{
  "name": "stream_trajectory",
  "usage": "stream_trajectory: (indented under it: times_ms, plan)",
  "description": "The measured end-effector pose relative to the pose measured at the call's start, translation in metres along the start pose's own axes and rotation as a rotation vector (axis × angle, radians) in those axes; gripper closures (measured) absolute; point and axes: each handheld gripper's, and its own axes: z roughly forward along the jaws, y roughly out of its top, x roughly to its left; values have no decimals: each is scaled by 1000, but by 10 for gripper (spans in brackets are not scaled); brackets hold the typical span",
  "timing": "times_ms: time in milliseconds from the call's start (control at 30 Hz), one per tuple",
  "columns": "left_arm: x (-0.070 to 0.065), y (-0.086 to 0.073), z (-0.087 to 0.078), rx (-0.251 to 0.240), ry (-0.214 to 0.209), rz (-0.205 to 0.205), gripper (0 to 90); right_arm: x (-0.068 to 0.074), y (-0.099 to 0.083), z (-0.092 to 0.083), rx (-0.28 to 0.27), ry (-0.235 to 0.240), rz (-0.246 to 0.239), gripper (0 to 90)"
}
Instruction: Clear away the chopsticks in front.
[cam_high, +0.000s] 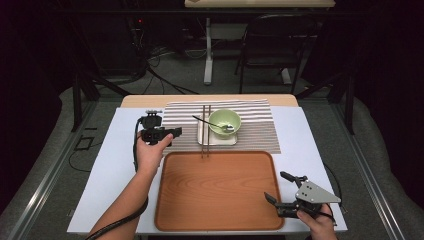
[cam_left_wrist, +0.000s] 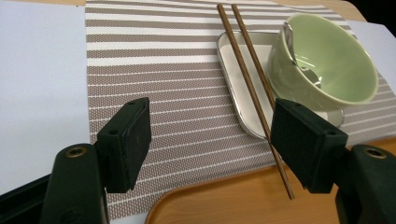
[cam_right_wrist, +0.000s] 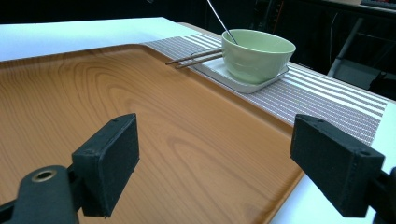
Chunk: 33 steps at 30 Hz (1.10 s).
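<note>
1. We see a green bowl (cam_high: 224, 122) standing upright on one end of a white dish (cam_left_wrist: 237, 79).
2. A metal spoon (cam_high: 209, 123) lies in the bowl, its handle leaning over the rim.
3. The dish rests on a striped mat (cam_high: 255, 127) at the far side of the table (cam_high: 115, 165).
4. Beyond the table we see a dark chair (cam_high: 270, 45) beside the white leg (cam_high: 208, 50) of another table.
5. Black cables (cam_high: 160, 75) trail over the grey floor (cam_high: 175, 80).
</note>
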Motion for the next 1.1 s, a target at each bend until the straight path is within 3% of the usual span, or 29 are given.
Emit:
stream_trajectory:
  times_ms: [267,333,533,733,1100]
  plan:
    - [0,12,13,45,48,9,316,0,0,0,-5,4,0,150]
    - [0,16,16,60,57,3,361,0,0,-1,-6,5,0,150]
    - [3,23,27,93,45,-35,428,0,1,-1,-9,7,-1,150]
    - [5,24,37,96,7,-54,469,0,1,-1,-9,9,-1,150]
    - [-1,35,50,110,-4,-6,521,-1,1,-1,-9,11,3,150]
